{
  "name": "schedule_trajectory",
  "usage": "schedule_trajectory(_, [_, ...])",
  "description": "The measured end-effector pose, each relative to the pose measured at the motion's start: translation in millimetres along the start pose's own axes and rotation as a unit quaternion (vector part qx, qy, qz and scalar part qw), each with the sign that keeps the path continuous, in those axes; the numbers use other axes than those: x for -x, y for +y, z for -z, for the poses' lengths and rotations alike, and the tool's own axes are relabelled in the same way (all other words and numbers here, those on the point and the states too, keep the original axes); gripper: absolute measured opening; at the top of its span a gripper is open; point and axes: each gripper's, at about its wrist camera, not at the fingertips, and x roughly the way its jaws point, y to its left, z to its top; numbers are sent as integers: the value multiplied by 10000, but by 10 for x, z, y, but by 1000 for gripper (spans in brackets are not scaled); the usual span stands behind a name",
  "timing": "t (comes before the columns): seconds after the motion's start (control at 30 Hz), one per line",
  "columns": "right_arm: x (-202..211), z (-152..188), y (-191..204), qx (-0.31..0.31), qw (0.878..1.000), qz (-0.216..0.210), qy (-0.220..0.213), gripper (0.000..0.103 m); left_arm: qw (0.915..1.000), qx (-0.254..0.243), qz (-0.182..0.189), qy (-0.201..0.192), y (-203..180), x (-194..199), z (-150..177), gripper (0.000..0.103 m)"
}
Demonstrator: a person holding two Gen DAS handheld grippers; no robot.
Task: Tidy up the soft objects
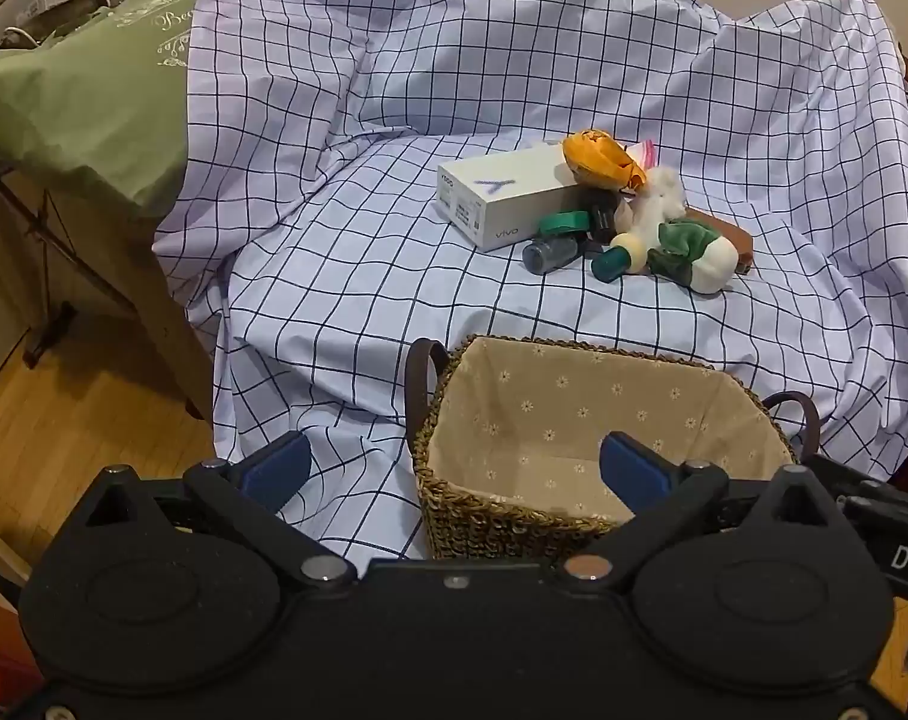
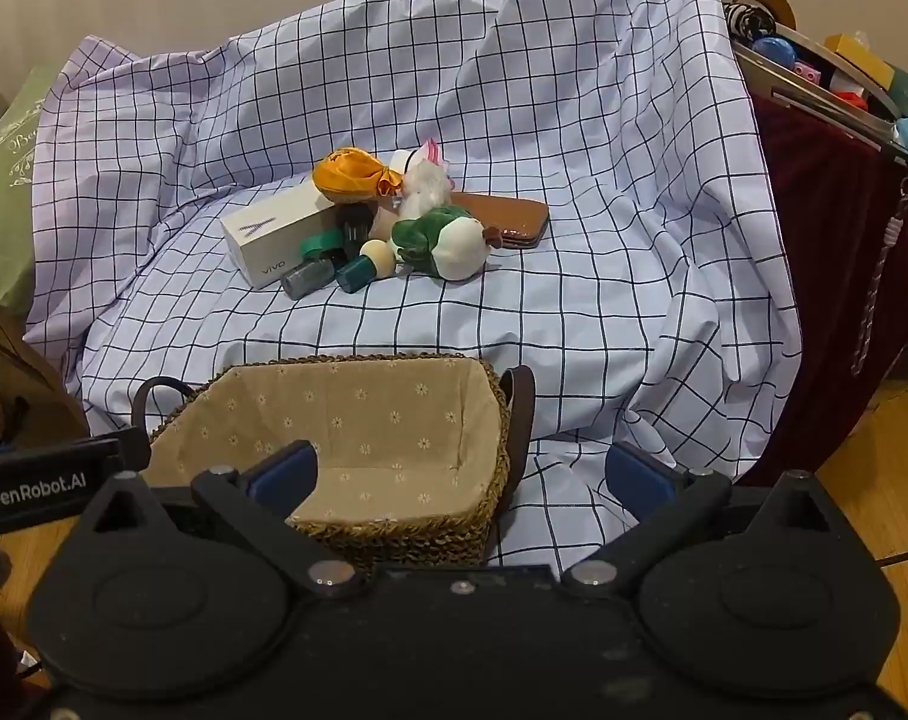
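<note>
Left wrist: plush toys (image 1: 688, 240) lie well beyond open left gripper (image 1: 454, 468).

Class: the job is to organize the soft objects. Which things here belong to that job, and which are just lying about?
Belong: green and white plush, fluffy white toy, orange fabric pouch, lined wicker basket.

Lying about: white phone box, brown wallet, grey bottle, teal bottle.
</note>
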Motion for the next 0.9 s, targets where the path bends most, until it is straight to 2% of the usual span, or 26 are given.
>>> schedule_trajectory(0.9, [-17, 21, 33, 31, 10000, -6, 86, 103, 9997, 123, 45, 202, 11, -57, 39, 99])
